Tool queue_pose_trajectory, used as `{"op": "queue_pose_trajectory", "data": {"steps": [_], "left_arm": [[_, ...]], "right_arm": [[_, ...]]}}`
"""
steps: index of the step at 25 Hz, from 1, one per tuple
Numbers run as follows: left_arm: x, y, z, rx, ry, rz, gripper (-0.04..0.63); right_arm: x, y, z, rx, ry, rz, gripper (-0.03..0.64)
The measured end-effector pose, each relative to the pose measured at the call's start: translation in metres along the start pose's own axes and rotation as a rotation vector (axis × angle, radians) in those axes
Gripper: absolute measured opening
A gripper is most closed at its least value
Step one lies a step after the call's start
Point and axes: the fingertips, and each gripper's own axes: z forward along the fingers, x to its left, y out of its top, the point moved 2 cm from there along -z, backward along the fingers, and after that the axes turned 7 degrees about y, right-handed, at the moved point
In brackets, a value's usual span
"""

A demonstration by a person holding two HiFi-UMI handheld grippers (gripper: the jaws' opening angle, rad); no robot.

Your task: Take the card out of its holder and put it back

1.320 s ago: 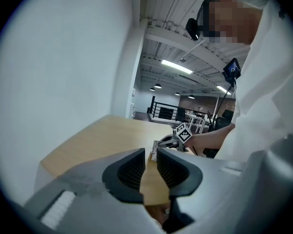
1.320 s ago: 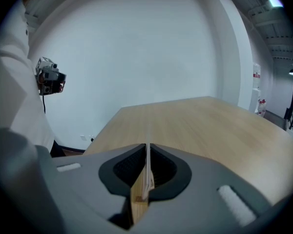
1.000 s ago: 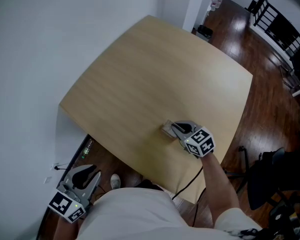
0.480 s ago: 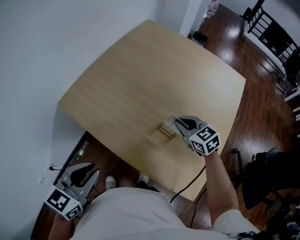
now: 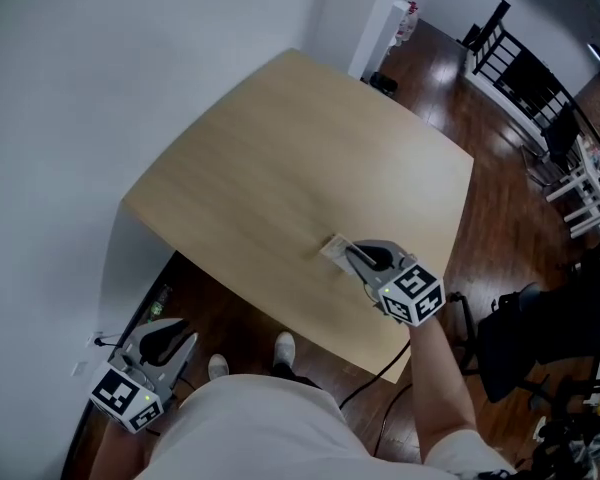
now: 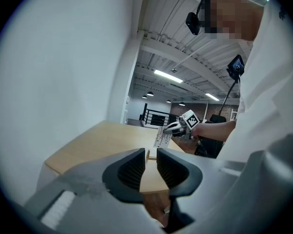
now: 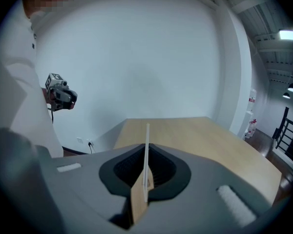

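Observation:
Edge-on between the jaws of my right gripper (image 7: 147, 172) stands a thin white card (image 7: 147, 145); the gripper is shut on it. A tan wooden piece (image 7: 138, 201) shows low between those jaws. In the head view the right gripper (image 5: 348, 251) is over the near right part of the wooden table (image 5: 280, 148), with the card (image 5: 332, 245) at its tips. I cannot tell whether the card's foot is in its holder. My left gripper (image 5: 170, 338) hangs below table height at the near left. It holds nothing, and its jaws (image 6: 151, 162) stand a narrow gap apart.
A white wall runs along the table's left side. Dark wood floor lies to the right, with a black office chair (image 5: 540, 323) near the table corner and black chairs (image 5: 520, 73) farther back. A cable (image 5: 375, 378) trails down from the right gripper.
The right gripper stays shut on the card and has shifted slightly over the table's near right part. The left gripper still hangs low. The head view has swung a little.

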Motion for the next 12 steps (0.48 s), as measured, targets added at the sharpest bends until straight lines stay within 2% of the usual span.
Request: {"op": "queue_pose_trajectory", "data": {"steps": [12], "left_arm": [[0.035, -0.029, -0.069, -0.007, -0.081, 0.041, 0.080]], "right_arm": [[0.163, 0.036, 0.019, -0.017, 0.018, -0.023, 0.021]]}}
